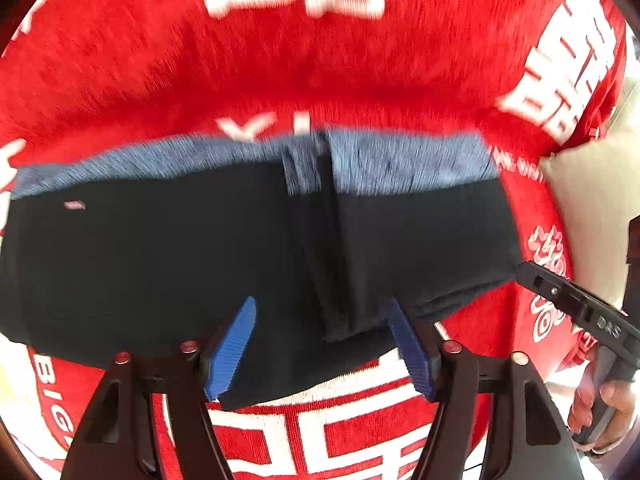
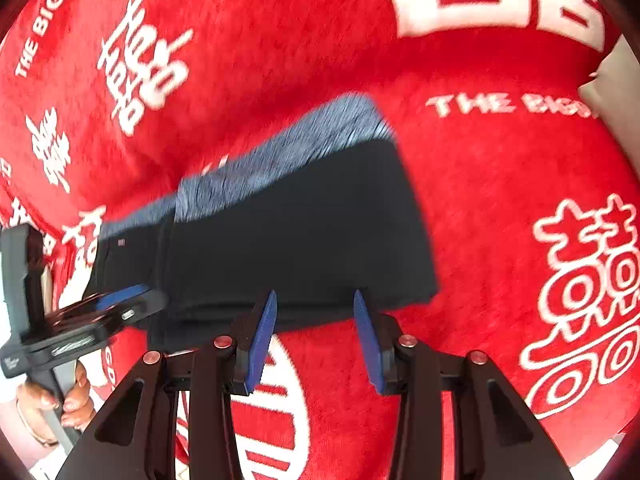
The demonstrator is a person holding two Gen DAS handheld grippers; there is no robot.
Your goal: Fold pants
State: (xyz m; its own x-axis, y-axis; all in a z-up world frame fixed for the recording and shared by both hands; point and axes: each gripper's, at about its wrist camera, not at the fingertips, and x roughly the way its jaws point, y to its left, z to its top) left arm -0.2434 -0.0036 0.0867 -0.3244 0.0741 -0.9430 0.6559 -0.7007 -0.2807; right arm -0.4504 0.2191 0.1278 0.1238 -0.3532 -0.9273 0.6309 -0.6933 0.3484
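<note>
**A:** What does the left wrist view show?

**B:** Dark navy fabric pants with a heathered blue-grey waistband (image 1: 240, 248) lie folded into a wide rectangle across the middle of the frame, on a fuzzy red blanket with white lettering (image 1: 280, 60). The left hand-held gripper (image 1: 324, 344) fills the bottom centre, its blue ribbed fingers (image 1: 234, 350) spread apart over the near edge of the pants, pinching nothing. At lower right the other black tool pokes in, a person's hand (image 1: 604, 412) on its handle.

**B:** Only this view shows a narrow strip of fabric running down the middle of the bundle, and a pale cushion at the right edge.

**A:** And the right wrist view?

**B:** The same pants (image 2: 280, 248) slant from middle left to upper right. The right hand-held gripper (image 2: 316, 340) sits bottom centre, jaws partly spread, tips at the pants' near edge with no cloth pinched. Only here is the left tool seen from outside, at lower left, beside the bundle's left end.

**A:** Which step?

**B:** Likely between folds. Next, both hand-held grippers need to pinch an edge and carry it over.
</note>
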